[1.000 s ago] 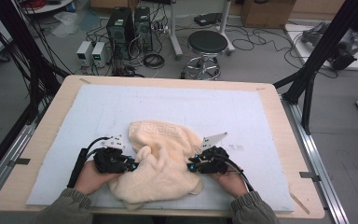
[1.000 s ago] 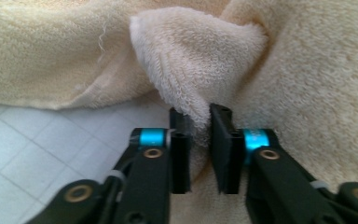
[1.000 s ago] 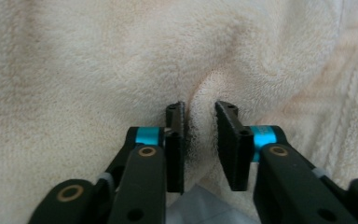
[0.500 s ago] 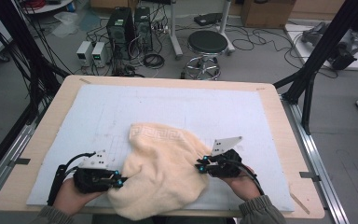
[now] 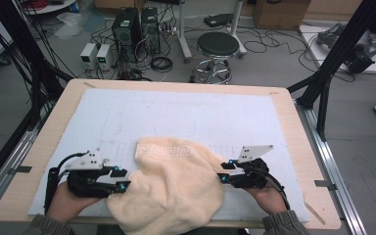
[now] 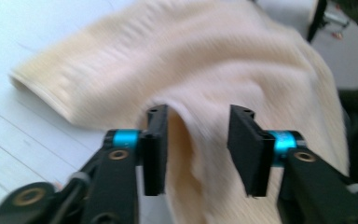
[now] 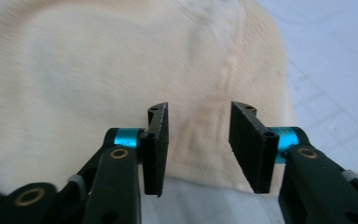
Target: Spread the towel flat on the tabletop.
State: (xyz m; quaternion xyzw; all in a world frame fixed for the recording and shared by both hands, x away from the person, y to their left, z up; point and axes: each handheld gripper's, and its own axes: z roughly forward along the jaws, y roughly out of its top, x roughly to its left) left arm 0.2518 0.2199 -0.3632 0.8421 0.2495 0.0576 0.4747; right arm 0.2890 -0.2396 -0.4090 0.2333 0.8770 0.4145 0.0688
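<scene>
Cream towel [image 5: 171,188] lies bunched at the near edge of the bench [image 5: 293,122], on the white mat [image 5: 176,112]; its lower part hangs past that edge and is cut off by the frame. Left gripper [image 5: 120,179] at the towel's left side, fingers [image 6: 154,149] just been opening, released, with a blurred fold of cloth rising loose between them. Right gripper [image 5: 223,172] at the towel's right side, fingers [image 7: 156,147] just been opening too, released, towel edge lying beneath the gap; both hands partly cropped.
</scene>
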